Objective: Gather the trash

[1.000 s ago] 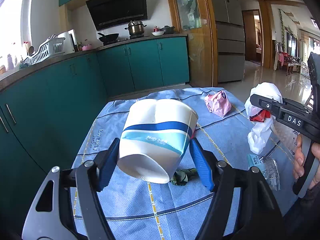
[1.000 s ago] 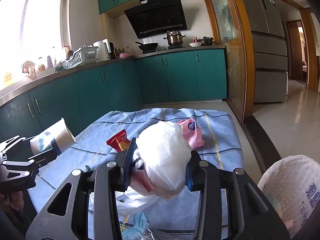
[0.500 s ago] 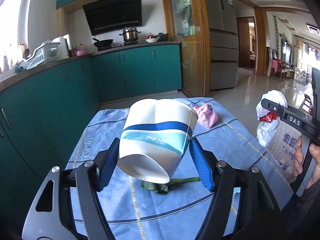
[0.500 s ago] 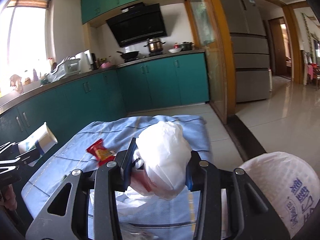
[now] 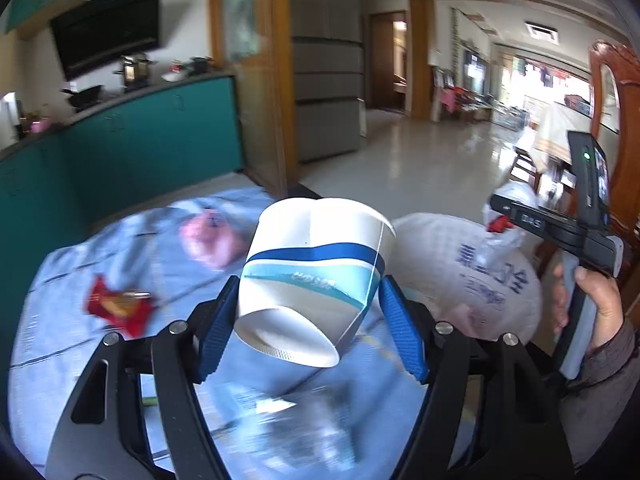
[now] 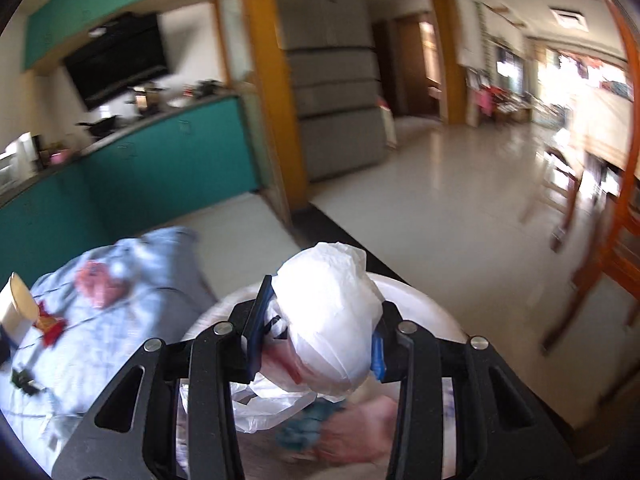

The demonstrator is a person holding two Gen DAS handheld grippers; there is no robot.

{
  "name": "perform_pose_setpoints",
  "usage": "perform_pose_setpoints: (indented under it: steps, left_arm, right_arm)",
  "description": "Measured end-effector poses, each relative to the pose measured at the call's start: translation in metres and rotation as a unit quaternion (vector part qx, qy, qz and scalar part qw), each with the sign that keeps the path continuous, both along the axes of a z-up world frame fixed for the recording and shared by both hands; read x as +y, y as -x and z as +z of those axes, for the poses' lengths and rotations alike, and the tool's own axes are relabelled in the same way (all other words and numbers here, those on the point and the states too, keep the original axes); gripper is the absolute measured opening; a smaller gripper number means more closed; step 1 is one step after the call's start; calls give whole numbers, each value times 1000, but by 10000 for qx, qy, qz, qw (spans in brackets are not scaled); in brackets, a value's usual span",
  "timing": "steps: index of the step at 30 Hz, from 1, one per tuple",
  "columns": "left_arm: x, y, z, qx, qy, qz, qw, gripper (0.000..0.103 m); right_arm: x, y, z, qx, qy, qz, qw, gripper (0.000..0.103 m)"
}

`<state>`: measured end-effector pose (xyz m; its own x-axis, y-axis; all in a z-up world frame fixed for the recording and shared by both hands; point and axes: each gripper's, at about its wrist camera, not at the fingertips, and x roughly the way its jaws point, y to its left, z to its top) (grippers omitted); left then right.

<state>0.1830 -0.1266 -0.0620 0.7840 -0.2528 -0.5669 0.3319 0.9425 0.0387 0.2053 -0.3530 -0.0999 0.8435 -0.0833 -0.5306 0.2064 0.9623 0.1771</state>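
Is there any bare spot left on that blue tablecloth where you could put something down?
Yes: the blue tablecloth lies bare along its left side, beyond the red wrapper, and between that wrapper and the pink bag. The near edge, under the paper cup, looks cluttered but blurred. The right is crowded by the trash bag.

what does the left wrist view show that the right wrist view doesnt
Only the left wrist view: the left gripper clamped on the squashed paper cup, and the person's hand gripping the right gripper's handle.

Only the right wrist view: the right gripper shut on the white bag above the open bin, with pink and teal trash inside.

Both: the blue tablecloth, red wrapper, pink wrapper, the cup, and the bin's liner.
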Motion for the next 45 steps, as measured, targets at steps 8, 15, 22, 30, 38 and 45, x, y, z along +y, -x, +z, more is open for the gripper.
perform_pose_setpoints:
  steps: [8,15,22,30,38,45]
  left_arm:
    - [-100,-46,-35,665,-99,-866,9940,81]
    - [-69,-35,-32,199,-446,-368,9981,93]
    - [54,-13,-18,-226,-1128,1557,9811,94]
    - [138,5,2,-204,-1144,2776,9536,96]
    - [138,18,3,-262,-1254,2744,9530,96]
    - [164,15,-12,207,-1088,2859,9518,96]
  right_arm:
    - [-13,-6,-15,373,115,-341,9987,47]
    - [-5,-2,-5,183,288,-362,9988,80]
    - [75,-6,4,17,140,1837,9829,84]
    - [221,20,-22,641,745,4839,8696,84]
    - [266,18,-47,1234,1279,5110,8410,83]
    - [271,5,-40,1152,988,4925,8570,58]
